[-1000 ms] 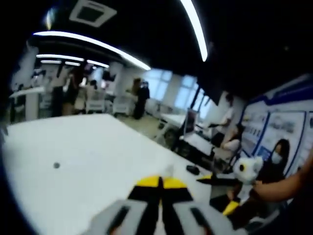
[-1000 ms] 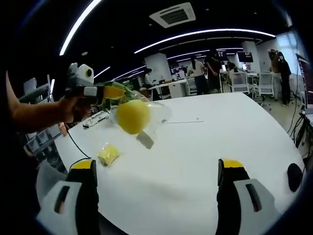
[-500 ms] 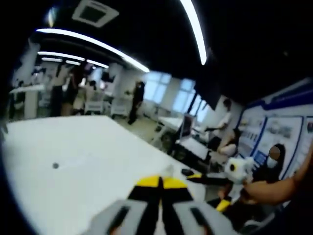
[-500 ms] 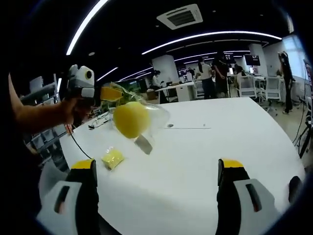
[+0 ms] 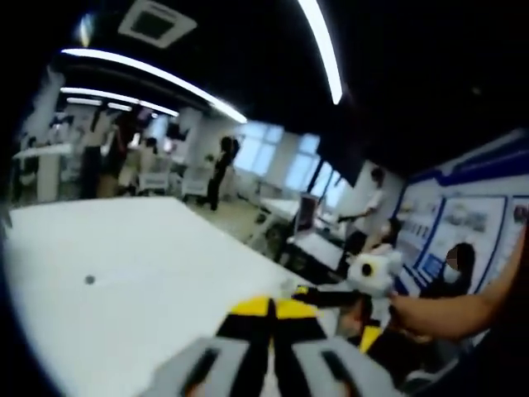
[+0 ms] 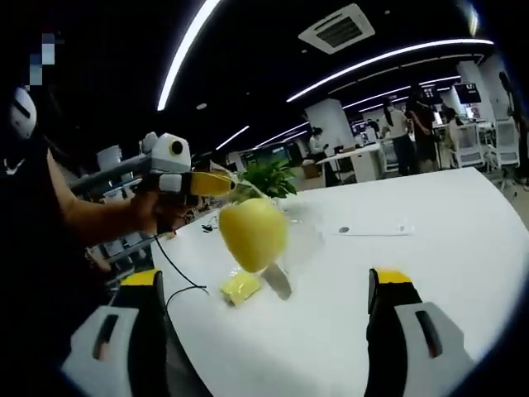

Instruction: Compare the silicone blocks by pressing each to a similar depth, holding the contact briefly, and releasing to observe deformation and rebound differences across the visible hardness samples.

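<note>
Left gripper (image 6: pixel 216 184), jaws clamped on clear plastic bag (image 6: pixel 277 223), dangles round yellow silicone block (image 6: pixel 253 234) at 11 o'clock of right gripper (image 6: pixel 270 285), jaws wide apart, empty. Small yellow block (image 6: pixel 240 287) on white table (image 6: pixel 430 248) directly beneath.

In the right gripper view: left gripper (image 6: pixel 216 184) up at the left, above the table (image 6: pixel 430 273). Clear bag (image 6: pixel 277 223) hanging from its closed tips, round block (image 6: pixel 253 234) inside the bag. Small block (image 6: pixel 240 287) on the table just under the bag. Potted plant (image 6: pixel 269 176) behind the bag. Right gripper (image 6: pixel 266 318) in front, tips wide apart.
</note>
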### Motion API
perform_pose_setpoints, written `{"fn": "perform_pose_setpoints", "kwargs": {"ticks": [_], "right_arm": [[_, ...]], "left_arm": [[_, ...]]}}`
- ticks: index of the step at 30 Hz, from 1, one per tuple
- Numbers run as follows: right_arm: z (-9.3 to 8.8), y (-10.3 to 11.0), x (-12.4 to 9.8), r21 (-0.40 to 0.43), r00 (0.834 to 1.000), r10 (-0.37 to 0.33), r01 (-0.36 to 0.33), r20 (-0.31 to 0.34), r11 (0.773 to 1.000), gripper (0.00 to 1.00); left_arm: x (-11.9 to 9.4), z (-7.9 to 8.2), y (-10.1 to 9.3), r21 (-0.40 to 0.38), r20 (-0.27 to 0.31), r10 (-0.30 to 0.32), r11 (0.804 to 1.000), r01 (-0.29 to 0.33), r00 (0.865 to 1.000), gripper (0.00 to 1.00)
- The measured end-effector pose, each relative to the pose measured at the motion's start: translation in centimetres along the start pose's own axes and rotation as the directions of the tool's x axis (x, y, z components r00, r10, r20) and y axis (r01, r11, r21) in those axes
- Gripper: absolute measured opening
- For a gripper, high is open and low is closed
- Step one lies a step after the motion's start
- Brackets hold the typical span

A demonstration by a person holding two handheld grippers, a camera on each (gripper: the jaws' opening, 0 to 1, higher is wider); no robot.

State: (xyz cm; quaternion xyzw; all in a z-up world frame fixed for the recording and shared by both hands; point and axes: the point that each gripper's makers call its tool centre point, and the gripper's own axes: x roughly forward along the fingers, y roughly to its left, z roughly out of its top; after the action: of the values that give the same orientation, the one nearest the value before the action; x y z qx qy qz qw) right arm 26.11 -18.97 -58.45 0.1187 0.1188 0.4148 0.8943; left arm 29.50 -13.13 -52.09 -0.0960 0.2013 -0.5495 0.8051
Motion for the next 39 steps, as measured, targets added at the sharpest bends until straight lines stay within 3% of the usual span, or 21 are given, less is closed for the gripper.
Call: {"fn": "perform_pose_setpoints", "kwargs": {"ticks": [3, 5, 11, 18, 25, 39], "right_arm": [[0.9, 0.2, 0.6, -0.018, 0.999, 0.026, -0.026, 0.021, 1.000, 0.96], [1.3, 0.5, 0.8, -0.033, 0.998, 0.056, -0.055, 0.028, 0.998, 0.86], [2.5, 1.4, 1.7, -0.053, 0.991, 0.117, -0.113, 0.068, 0.992, 0.74], [2.7, 2.9, 2.5, -0.076, 0.979, 0.193, -0.188, 0.071, 0.979, 0.59], [3.0, 4.1, 2.5, -0.077, 0.960, 0.267, -0.260, 0.086, 0.962, 0.31], [3.3, 5.7, 2.2, -0.011, 0.945, 0.319, -0.319, 0.068, 0.948, 0.15]], "left_arm": [[-0.2, 0.3, -0.9, 0.001, 0.001, -0.020, 1.000, 0.020, 1.000, 0.00], [-0.4, 0.6, -1.5, 0.003, 0.002, -0.029, 1.000, 0.029, 1.000, 0.00], [-0.5, 0.8, -2.7, -0.020, 0.011, -0.055, 0.998, 0.055, 0.998, 0.00], [-0.7, 1.1, -4.1, -0.040, 0.021, -0.089, 0.995, 0.090, 0.996, 0.00], [-0.9, 1.5, -4.8, -0.039, 0.023, -0.104, 0.994, 0.105, 0.994, 0.00], [-1.7, 2.0, -4.9, -0.028, 0.040, -0.105, 0.994, 0.107, 0.994, 0.00]]}}
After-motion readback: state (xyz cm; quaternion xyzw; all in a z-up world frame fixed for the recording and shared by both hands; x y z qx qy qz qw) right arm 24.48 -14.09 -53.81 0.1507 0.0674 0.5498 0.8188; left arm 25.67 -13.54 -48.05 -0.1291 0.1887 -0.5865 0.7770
